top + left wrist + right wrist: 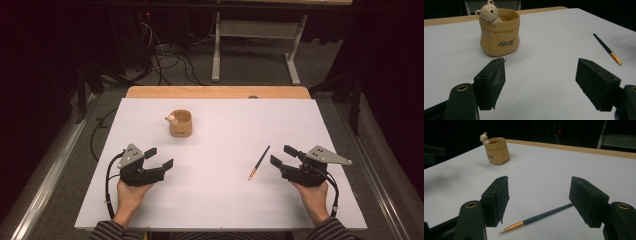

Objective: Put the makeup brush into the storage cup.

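Right gripper (539,200) open; paintbrush (536,218) handle end hidden behind fingers (587,201).

A white table (220,200) lies mostly bare. A tan bear cup (180,123) stands toward the far edge, left of centre. A thin paintbrush (259,162) lies right of centre, nearer the near edge. Between them the surface is open.

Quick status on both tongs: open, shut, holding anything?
Left tongs: open, empty, resting on the table.
Right tongs: open, empty, beside the paintbrush, not touching it.
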The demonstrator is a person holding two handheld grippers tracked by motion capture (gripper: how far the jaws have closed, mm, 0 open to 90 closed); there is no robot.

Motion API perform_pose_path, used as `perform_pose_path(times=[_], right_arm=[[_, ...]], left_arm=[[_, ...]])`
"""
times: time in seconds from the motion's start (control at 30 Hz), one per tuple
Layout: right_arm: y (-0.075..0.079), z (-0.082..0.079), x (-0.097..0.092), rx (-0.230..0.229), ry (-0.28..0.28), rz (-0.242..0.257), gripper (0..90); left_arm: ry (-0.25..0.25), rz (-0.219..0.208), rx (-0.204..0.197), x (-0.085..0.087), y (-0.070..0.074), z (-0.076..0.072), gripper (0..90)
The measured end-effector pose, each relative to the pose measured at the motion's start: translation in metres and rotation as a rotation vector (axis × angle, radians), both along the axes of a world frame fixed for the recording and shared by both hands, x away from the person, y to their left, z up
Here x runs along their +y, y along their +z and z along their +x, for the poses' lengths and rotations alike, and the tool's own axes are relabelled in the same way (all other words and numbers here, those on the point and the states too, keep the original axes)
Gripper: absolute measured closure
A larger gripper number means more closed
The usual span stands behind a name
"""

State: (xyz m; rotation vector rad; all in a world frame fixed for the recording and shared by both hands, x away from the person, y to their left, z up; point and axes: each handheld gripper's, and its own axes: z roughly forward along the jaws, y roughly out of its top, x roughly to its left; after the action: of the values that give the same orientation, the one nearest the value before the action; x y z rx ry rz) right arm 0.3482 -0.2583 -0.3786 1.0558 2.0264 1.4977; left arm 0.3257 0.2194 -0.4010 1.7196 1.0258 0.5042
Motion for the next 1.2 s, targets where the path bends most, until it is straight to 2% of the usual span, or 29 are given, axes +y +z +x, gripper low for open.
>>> perform_pose_path(times=[0.2, 0.43, 0.57, 0.8, 0.93, 1.17, 1.2], right_arm=[[0.007, 0.008, 0.017, -0.021, 0.026, -0.037, 34.0], [0.013, 0.018, 0.03, -0.015, 0.044, -0.033, 33.8], [0.019, 0.022, 0.039, -0.028, 0.058, -0.026, 33.7], [0.026, 0.027, 0.051, -0.039, 0.067, -0.05, 33.0], [0.032, 0.032, 0.058, -0.038, 0.069, -0.074, 33.0], [0.04, 0.04, 0.064, -0.03, 0.091, -0.143, 32.7], [0.041, 0.043, 0.064, -0.021, 0.1, -0.167, 32.3]], left_arm=[[0.002, 0.003, 0.004, 0.0, 0.0, 0.0, 24.7], [0.006, 0.001, 0.007, 0.0, -0.001, 0.001, 24.7], [0.005, 0.004, 0.009, 0.0, -0.001, 0.001, 24.7], [0.005, 0.006, 0.012, 0.0, -0.001, 0.001, 24.7], [0.004, 0.007, 0.012, -0.001, -0.001, 0.001, 24.7], [0.004, 0.006, 0.012, -0.001, -0.001, 0.001, 24.7], [0.004, 0.007, 0.012, -0.001, -0.001, 0.001, 24.7]])
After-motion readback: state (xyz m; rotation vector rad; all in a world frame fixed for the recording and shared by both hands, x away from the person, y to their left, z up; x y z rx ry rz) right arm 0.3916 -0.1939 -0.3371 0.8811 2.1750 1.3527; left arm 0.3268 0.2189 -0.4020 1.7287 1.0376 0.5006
